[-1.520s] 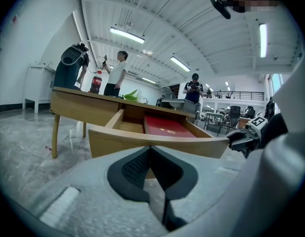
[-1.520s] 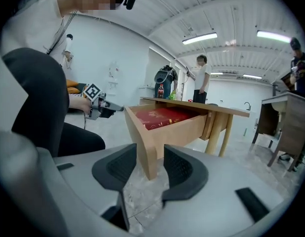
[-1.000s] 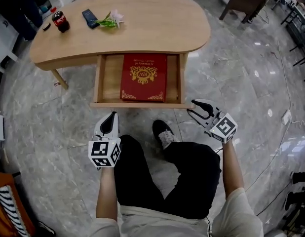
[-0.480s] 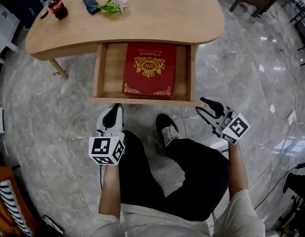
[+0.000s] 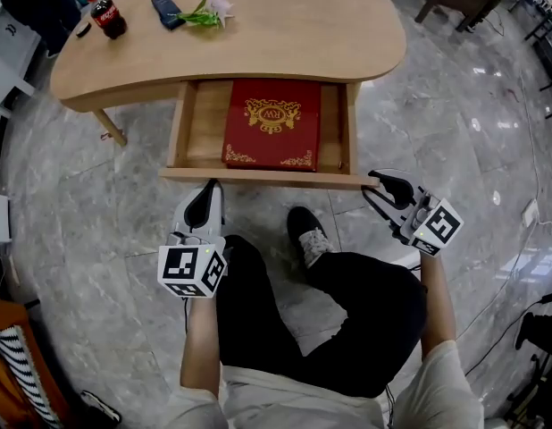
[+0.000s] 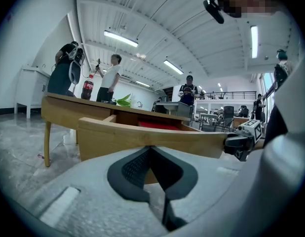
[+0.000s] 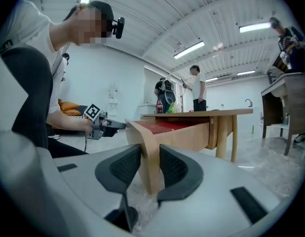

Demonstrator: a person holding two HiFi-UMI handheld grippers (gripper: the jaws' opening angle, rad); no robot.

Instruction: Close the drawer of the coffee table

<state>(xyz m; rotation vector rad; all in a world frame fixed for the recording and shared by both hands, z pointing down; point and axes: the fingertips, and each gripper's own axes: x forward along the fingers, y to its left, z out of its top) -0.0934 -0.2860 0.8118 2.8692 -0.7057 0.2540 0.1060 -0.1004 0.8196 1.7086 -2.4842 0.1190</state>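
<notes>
Drawer (image 5: 258, 175): open;
Right gripper (image 5: 372, 186): we've just been closing it, clamped on its right front corner;
Left gripper (image 5: 210, 189): clenched empty, near the front

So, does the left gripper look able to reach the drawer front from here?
Probably yes: the left gripper, jaws together, points straight at the drawer front, close to it, and nothing stands between them.

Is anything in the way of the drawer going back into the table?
Nothing visible blocks it. The red book lies flat inside the drawer, partly under the coffee table already.
</notes>
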